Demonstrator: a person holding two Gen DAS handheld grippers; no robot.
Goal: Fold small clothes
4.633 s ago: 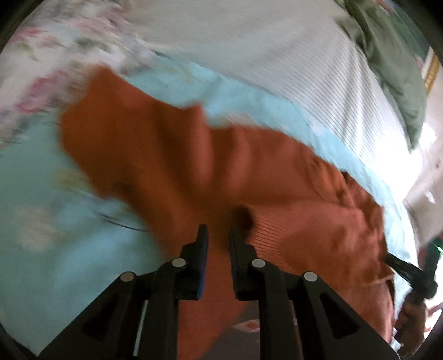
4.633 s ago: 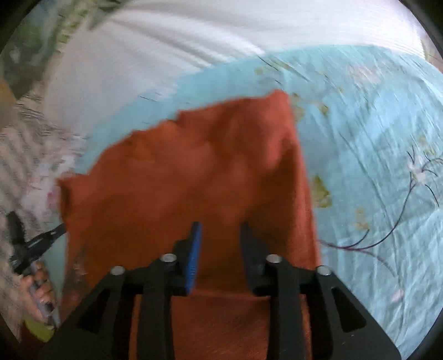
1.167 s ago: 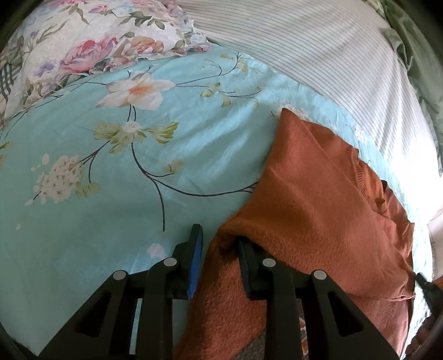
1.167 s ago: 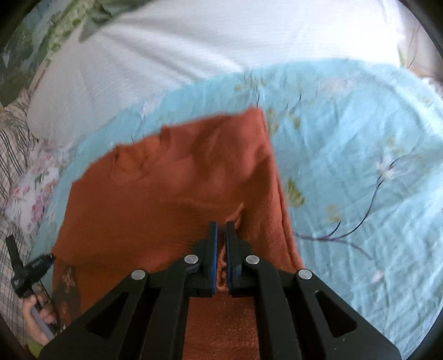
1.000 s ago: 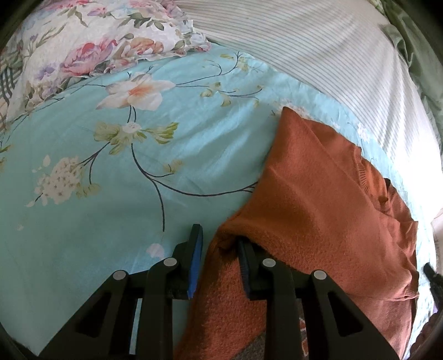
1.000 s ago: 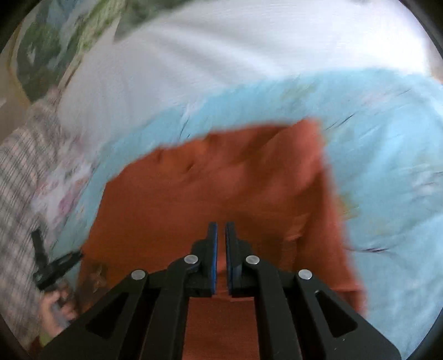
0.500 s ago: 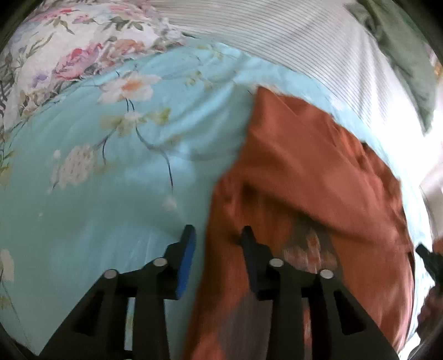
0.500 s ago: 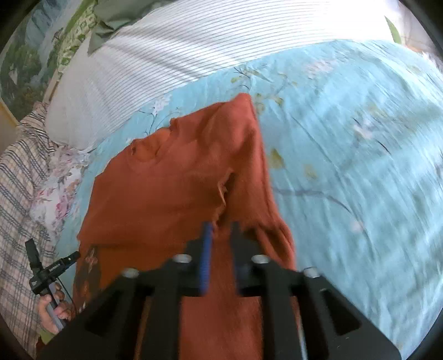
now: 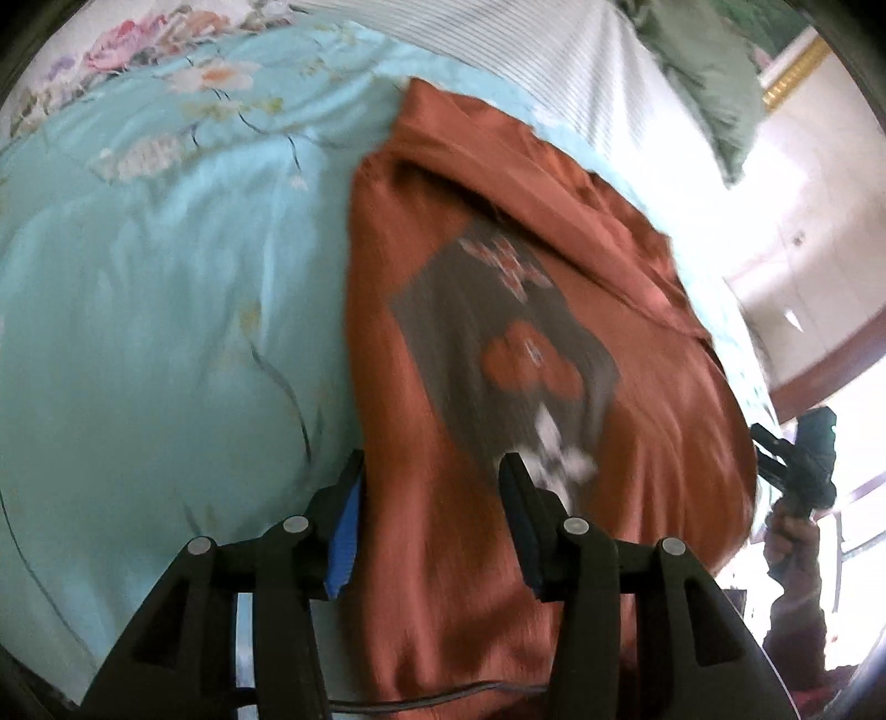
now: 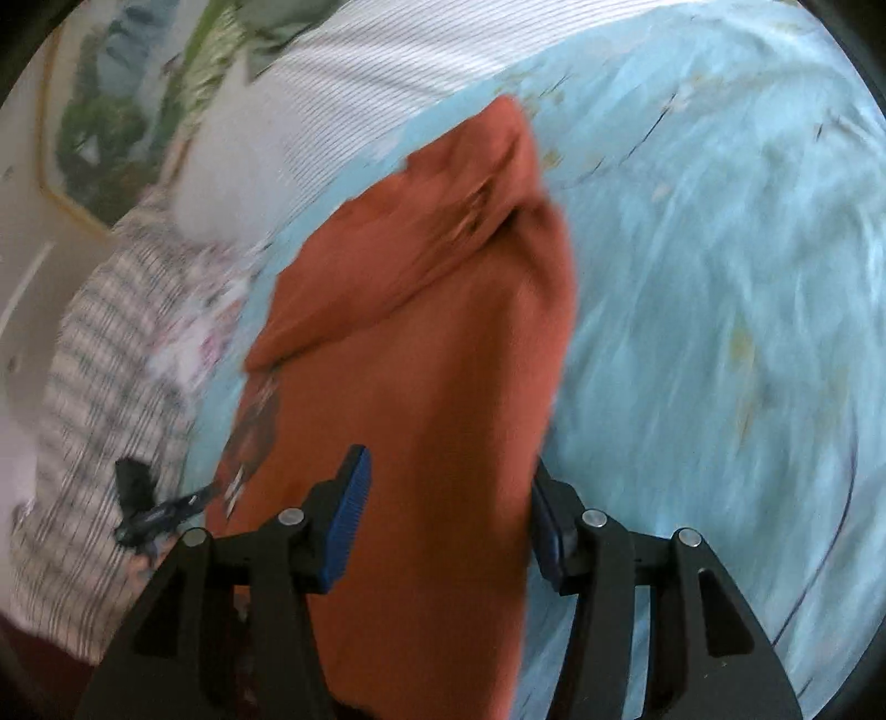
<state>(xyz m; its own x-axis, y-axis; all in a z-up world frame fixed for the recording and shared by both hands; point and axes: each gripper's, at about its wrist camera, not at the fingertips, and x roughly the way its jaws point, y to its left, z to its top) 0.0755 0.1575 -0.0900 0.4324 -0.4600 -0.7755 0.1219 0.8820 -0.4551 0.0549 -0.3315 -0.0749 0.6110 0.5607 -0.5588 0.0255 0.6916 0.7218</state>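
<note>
An orange knit top [image 9: 498,354] lies on the light blue floral bedcover [image 9: 166,310], its far end folded over and a grey printed patch [image 9: 498,343] facing up. My left gripper [image 9: 432,487] hovers over the near part of the top. Its jaws are opening and the pads do not press the cloth. In the right wrist view the same top [image 10: 432,343] runs away from me with its far part folded down. My right gripper [image 10: 448,493] is above its near end, jaws opening, nothing pinched. The other gripper [image 9: 797,459] shows at the right edge, held by a hand.
A white striped sheet [image 9: 554,72] and a green pillow [image 9: 714,83] lie beyond the bedcover. A floral pillow [image 9: 138,39] sits at the far left. In the right wrist view a checked blanket [image 10: 105,387] lies left of the top, and a framed picture [image 10: 105,122] hangs behind.
Both grippers let go of the top's folded edge, spread their jaws and drew back toward its near end. The printed patch has come into view in the left wrist view.
</note>
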